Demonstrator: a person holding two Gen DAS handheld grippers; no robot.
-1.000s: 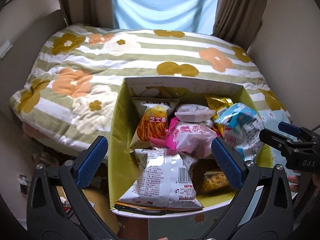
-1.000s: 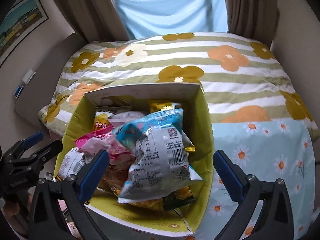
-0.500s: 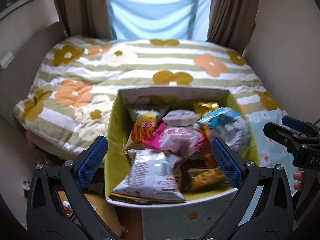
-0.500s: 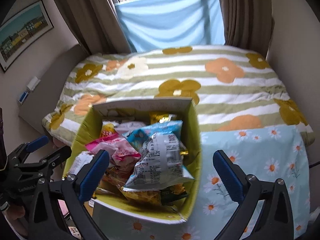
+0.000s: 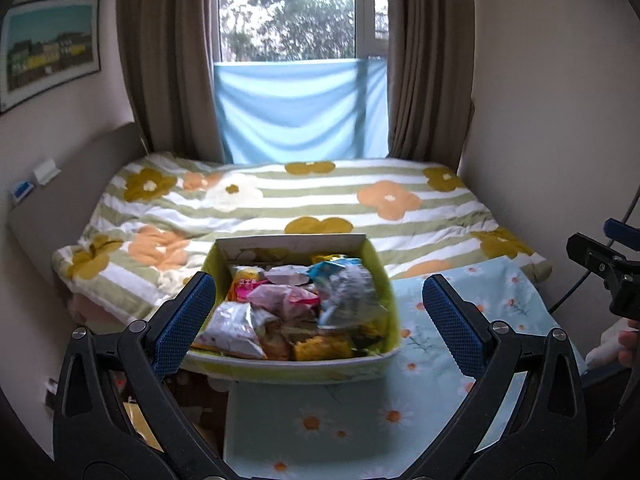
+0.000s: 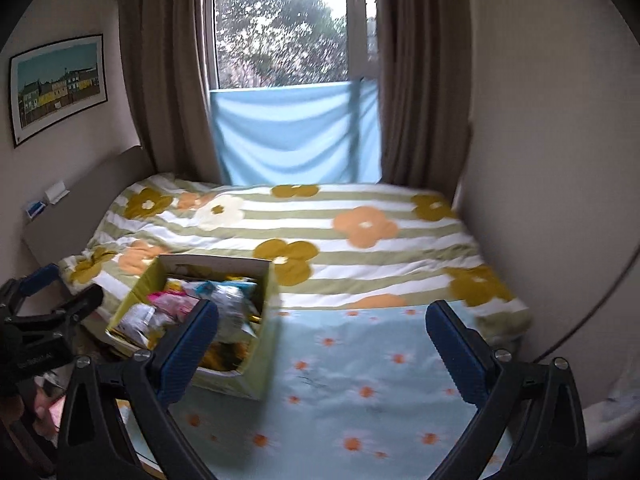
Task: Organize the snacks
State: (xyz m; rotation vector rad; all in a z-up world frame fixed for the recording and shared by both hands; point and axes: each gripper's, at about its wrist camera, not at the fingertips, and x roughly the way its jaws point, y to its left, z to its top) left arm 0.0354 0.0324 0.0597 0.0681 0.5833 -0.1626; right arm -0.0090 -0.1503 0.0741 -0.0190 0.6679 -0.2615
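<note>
The snack box (image 5: 296, 308), full of packets, sits at the bed's (image 5: 360, 208) near left edge. Left hand-held gripper (image 5: 320, 316) and right hand-held gripper (image 6: 322, 340) both gape apart, empty.

The box (image 5: 296, 364) of snack bags (image 5: 298, 312) sits at the bed's (image 5: 400, 224) near edge (left of the daisy sheet (image 5: 440, 360)); window (image 5: 296, 12) and curtains (image 5: 168, 60) stand behind the bed.
</note>
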